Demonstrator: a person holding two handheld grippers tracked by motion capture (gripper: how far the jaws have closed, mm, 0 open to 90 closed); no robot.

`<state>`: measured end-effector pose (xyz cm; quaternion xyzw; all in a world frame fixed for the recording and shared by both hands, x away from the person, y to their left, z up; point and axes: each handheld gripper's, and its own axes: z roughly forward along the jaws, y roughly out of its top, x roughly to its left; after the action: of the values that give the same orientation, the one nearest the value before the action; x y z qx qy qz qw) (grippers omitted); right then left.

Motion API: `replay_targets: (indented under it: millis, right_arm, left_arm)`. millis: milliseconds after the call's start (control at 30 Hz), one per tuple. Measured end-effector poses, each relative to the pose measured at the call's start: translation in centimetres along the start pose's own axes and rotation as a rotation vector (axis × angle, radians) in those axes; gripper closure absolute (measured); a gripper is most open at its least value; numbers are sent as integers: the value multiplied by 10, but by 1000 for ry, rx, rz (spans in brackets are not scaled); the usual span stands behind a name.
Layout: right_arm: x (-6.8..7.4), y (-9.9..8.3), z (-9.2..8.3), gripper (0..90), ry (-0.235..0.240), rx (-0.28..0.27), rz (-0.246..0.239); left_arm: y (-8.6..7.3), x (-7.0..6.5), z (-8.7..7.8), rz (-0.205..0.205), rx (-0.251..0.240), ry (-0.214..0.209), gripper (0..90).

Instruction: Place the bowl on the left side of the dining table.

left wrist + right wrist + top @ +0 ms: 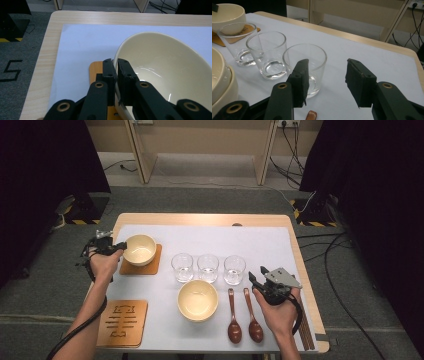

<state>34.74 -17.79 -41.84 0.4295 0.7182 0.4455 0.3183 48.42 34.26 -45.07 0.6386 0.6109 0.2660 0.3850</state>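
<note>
Nearest the high camera: two forearms coming in from the bottom edge, each hand carrying a black two-jaw gripper with a trailing cable.

Largest first: grey carpeted floor all round, dark curtains at both sides, pale wooden frame legs and loose black cables at the back, yellow-and-black striped feet on the floor. Then a light wooden table, almost wholly covered by a white sheet.

Taken from the centre bowl, cream, standing on the sheet toward the near edge:
- beyond it, a row of three clear empty glasses, upright, close side by side but apart;
- beyond and to the left, a second cream bowl on an orange-brown wooden coaster, close to the left margin of the sheet;
- to the left at the near edge, a larger bare wooden coaster with a cut-out pattern;
- just right, two dark brown spoons lying parallel, bowls toward the near edge.

Left gripper pinched shut on the left rim of the coaster bowl, one jaw outside the wall and one inside; bowl upright on its coaster.

Right gripper right of the spoons, jaws wide apart with nothing between the pads, aimed toward the rightmost glass; hovering clear of it.
</note>
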Motion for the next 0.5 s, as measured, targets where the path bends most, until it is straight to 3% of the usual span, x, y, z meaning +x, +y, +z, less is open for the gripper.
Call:
replay_targets:
  millis: [300,500]
  right_arm:
    - [0,0,0,533,-1,2,1]
    - [-1,-1,1,532,0,12,8]
  left_arm:
    - [-3,5,7,-36,24,3,843]
    - [-2,4,7,-15,20,8,804]
